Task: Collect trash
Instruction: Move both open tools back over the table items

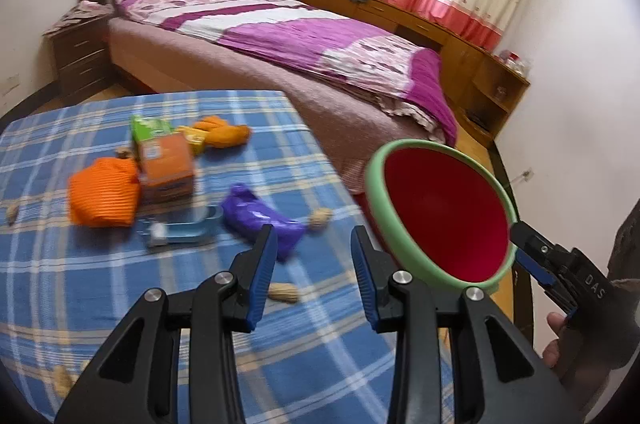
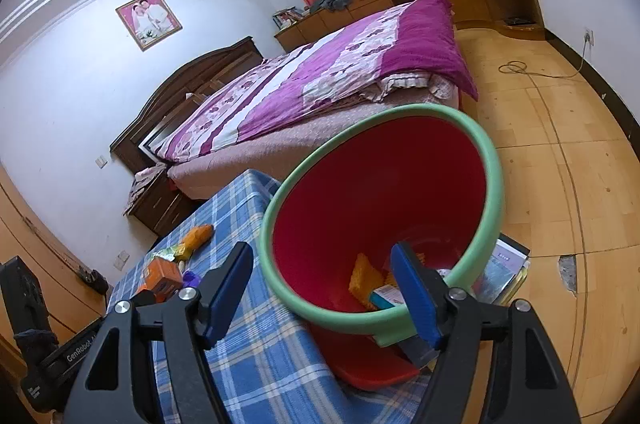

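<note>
A red bin with a green rim [image 2: 476, 159] is held tilted at the table's right edge; it also shows in the left wrist view [image 1: 444, 212]. My right gripper [image 2: 324, 292] has one finger inside the bin and one outside, spread wide, with the rim between them. It also appears in the left wrist view [image 1: 532, 252]. Yellow and teal scraps [image 2: 364, 280] lie in the bin. My left gripper [image 1: 314, 264] is open and empty above the table, near a purple wrapper [image 1: 260, 220]. An orange box [image 1: 166, 163], an orange wrapper [image 1: 104, 191] and peanut shells [image 1: 320, 218] lie on the blue plaid cloth [image 1: 120, 284].
A bed with a purple quilt [image 1: 312, 43] stands behind the table. Wooden cabinets [image 1: 460, 35] line the far wall. A dark nightstand [image 1: 80, 51] is at the left. Books [image 2: 504, 264] lie on the wooden floor [image 2: 560, 143] under the bin.
</note>
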{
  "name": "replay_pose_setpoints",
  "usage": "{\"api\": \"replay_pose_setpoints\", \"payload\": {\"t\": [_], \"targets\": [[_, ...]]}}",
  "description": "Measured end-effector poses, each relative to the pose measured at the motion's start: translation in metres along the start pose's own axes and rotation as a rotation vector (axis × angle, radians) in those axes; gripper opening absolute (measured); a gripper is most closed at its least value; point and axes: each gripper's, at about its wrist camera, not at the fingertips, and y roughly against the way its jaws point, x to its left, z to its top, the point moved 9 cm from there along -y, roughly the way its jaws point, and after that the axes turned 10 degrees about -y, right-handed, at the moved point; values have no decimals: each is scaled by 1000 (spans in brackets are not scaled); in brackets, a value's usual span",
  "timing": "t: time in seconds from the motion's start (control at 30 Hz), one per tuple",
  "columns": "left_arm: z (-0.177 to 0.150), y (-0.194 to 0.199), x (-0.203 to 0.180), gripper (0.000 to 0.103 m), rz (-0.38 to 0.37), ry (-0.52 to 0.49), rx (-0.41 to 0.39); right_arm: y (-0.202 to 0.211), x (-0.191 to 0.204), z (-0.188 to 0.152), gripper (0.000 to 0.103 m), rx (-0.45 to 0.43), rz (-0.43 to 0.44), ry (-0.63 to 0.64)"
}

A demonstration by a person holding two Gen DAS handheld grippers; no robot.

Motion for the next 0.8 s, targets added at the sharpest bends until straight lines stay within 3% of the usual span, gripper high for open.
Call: {"api": "replay_pose_setpoints", "payload": {"t": [0.57,0.63,0.8], "targets": [[-2,16,107,51,207,82,-7,-21,38,-28,76,69,1,70],[-2,13,118,56,230,85,4,-24,40,-31,76,75,-2,77],[-1,-2,146,57,287,75,43,-32,43,-36,76,93,-11,86]]}}
